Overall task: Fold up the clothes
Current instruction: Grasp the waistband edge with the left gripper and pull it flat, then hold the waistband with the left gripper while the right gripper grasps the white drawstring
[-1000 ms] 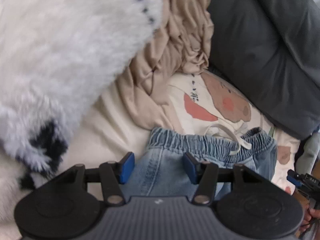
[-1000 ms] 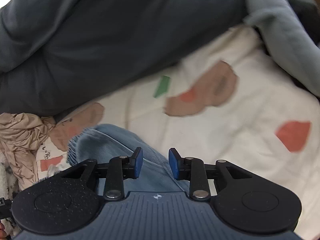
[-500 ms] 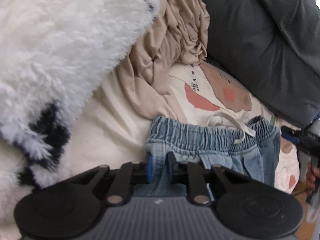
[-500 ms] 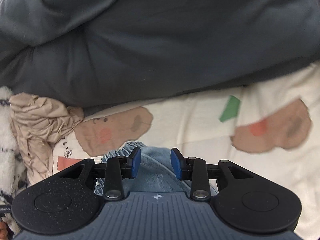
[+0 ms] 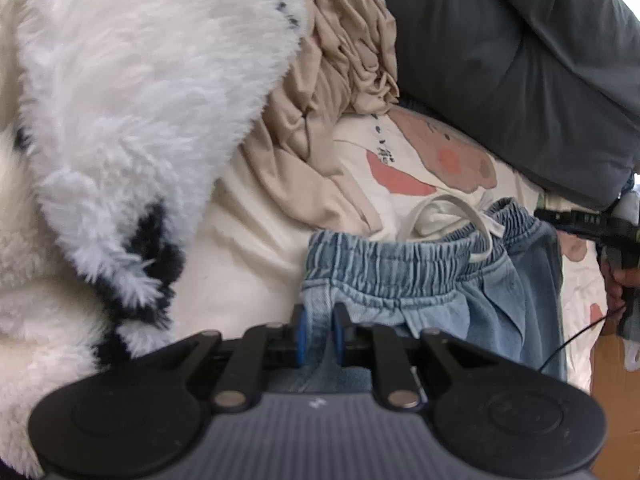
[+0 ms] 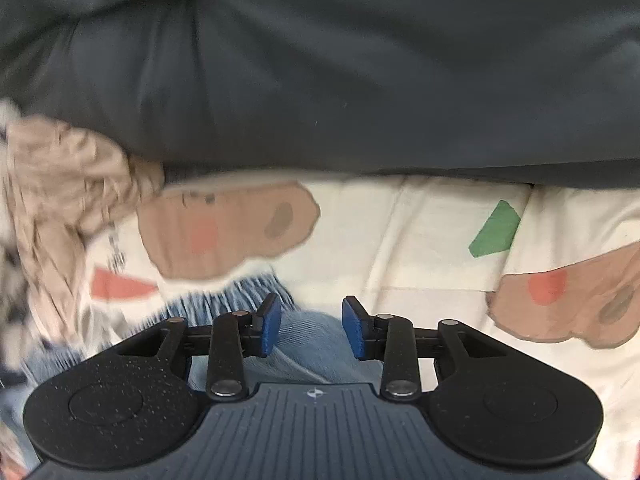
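Light blue denim pants (image 5: 460, 280) with an elastic waistband and a white drawstring (image 5: 452, 208) lie on a cream printed bedsheet (image 5: 256, 236). My left gripper (image 5: 319, 334) is shut on the left end of the waistband. My right gripper (image 6: 312, 328) is open, its blue pads either side of the denim (image 6: 316, 344) at the right end of the waistband, not closed on it. The right gripper also shows at the right edge of the left wrist view (image 5: 560, 216).
A fluffy white and black garment (image 5: 132, 128) fills the left. A crumpled beige garment (image 5: 320, 100) lies beside it. A dark grey duvet (image 5: 520, 68) lies along the back, also in the right wrist view (image 6: 320, 72). The sheet (image 6: 420, 248) has brown, red and green prints.
My left gripper closed on the waistband's left end and has lifted it slightly. My right gripper swung left toward the waistband's right end and opened a little wider.
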A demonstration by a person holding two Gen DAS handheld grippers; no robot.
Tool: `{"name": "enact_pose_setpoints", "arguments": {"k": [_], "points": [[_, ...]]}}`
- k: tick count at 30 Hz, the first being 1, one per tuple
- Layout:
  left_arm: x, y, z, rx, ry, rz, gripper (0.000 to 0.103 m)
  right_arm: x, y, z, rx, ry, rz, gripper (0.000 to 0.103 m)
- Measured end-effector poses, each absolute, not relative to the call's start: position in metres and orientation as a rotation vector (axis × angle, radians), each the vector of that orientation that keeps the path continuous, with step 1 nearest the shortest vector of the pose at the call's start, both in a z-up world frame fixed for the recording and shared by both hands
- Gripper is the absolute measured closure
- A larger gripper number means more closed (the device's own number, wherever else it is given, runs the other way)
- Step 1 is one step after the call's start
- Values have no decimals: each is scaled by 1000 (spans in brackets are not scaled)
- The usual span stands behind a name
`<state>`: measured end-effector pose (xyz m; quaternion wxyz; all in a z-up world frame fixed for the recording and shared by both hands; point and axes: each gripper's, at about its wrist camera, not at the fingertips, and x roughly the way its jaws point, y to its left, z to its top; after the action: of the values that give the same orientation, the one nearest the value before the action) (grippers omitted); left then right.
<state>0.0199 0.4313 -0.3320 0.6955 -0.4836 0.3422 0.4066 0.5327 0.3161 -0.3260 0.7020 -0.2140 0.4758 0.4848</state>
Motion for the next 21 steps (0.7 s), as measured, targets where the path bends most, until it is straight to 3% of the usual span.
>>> {"name": "enact_pose_setpoints", "arguments": {"k": [10,15,21], "points": [[17,428,-332,-1046,781,888,89,506,308,-343,-681,1022,1087,54],[16,422,-331,-1039,786,879,89,499,317,-355,-815,1009,1047,43],[13,416,-331,-1036,773,879,89,500,330,-326,-852,998,1013,43]]}}
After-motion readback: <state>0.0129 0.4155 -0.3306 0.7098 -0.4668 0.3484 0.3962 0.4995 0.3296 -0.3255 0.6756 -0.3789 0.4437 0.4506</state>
